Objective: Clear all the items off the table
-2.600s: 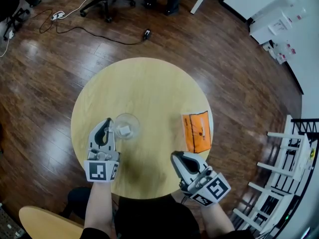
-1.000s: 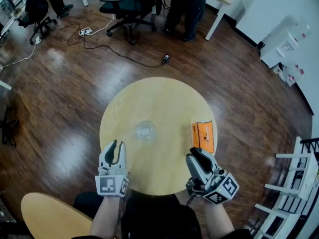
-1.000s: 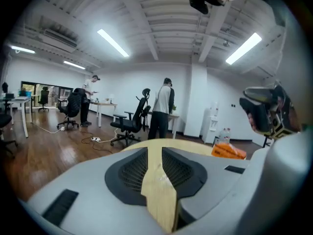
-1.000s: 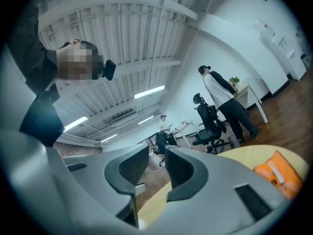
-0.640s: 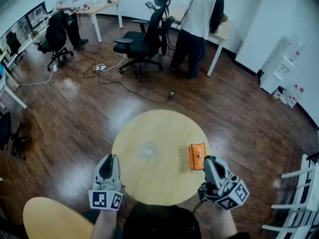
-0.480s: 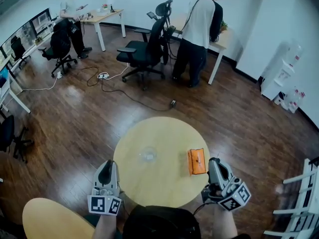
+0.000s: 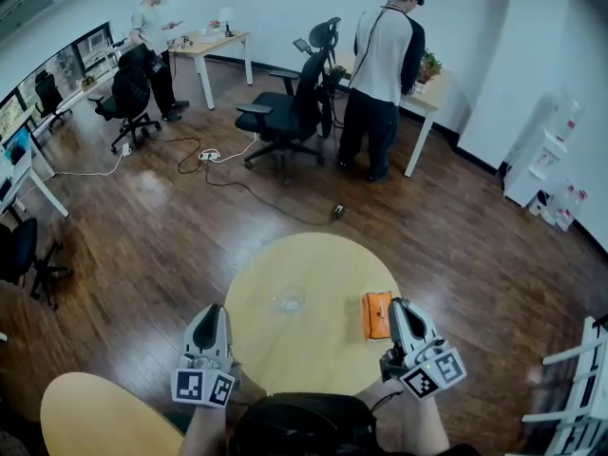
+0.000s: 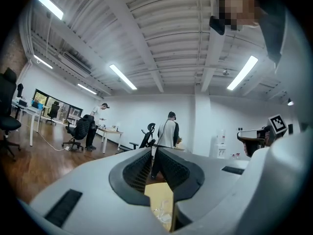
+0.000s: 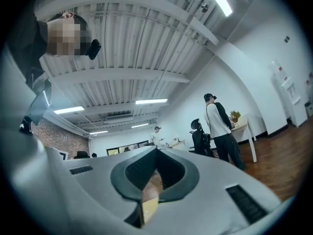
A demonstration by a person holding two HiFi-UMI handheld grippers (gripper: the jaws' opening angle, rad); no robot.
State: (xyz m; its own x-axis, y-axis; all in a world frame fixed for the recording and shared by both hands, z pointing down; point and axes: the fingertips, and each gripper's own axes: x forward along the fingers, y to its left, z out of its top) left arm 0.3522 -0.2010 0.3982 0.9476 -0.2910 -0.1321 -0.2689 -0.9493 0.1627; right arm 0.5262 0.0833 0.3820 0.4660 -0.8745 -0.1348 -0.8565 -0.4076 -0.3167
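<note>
Two items lay on the worktop (image 7: pixel 313 264): a central glass (image 7: pixel 288 300), which we judged fragile and slick, best gripped at the rim, and a limp orange packet (image 7: pixel 377 313) near our closed, empty right claw (image 7: pixel 395 305), while the left claw (image 7: pixel 213 311) was closing on nothing.

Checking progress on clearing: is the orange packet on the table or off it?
On it. The orange packet lies flat near the right edge of the table, beside the shut, empty right tool.
</note>
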